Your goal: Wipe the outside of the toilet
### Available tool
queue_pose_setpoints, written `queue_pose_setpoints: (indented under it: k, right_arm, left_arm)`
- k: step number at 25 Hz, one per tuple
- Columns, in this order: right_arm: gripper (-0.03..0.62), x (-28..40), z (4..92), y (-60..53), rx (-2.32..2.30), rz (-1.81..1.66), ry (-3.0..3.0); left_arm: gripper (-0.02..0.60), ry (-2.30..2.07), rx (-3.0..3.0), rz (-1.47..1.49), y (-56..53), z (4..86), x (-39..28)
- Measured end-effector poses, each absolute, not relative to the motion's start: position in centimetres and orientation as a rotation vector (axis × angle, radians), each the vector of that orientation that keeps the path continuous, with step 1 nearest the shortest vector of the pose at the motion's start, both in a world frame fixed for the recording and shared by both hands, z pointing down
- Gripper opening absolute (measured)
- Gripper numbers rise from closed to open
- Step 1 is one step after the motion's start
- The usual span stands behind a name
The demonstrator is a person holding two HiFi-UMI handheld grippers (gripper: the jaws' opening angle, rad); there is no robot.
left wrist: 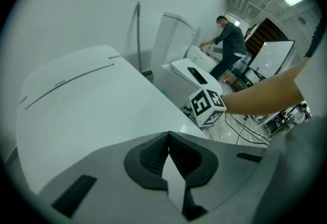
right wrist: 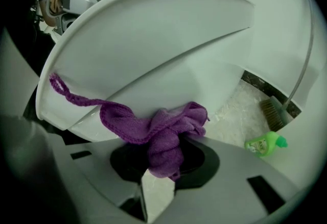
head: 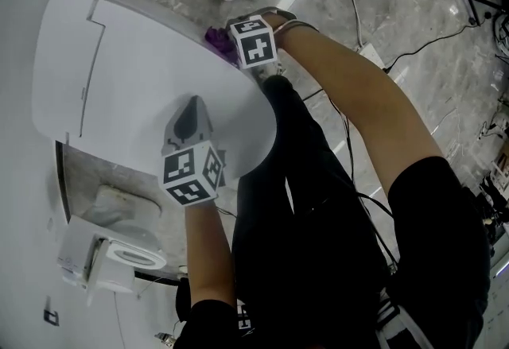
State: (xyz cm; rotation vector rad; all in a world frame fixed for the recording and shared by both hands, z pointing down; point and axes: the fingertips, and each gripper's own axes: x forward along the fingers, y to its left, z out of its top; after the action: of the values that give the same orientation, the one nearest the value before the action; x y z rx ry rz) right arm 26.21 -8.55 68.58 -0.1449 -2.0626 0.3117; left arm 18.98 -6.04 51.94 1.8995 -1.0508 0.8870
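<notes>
The toilet [head: 143, 61], white with its lid down, stands on a grey marbled floor [head: 413, 13]. The right gripper [right wrist: 159, 172] is clenched on a purple cloth [right wrist: 166, 133], which bunches out of the jaws and presses against the outside of the bowl just below the lid's side edge. One thin corner of the cloth trails along the rim. The left gripper [left wrist: 168, 141] lies over the lid at the opposite side edge, near the rounded front; its jaws are pressed together with nothing between them. On the floor by the toilet's far side, close to the wall, a green bottle [right wrist: 265, 143] lies just beside a brush [right wrist: 273, 113]. In the left gripper view another person [left wrist: 227, 44] bends over a second toilet [left wrist: 194, 72] farther off.
</notes>
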Motion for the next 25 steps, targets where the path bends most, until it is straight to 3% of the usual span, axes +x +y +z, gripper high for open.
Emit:
queue_pose_setpoints:
  k: [25]
  right_arm:
    - [0.109,30.7,68.8,4.9,-0.04,0.339,-2.118]
  left_arm:
    - [0.011,-1.006,1.897,0.935,5.1,52.1,23.3]
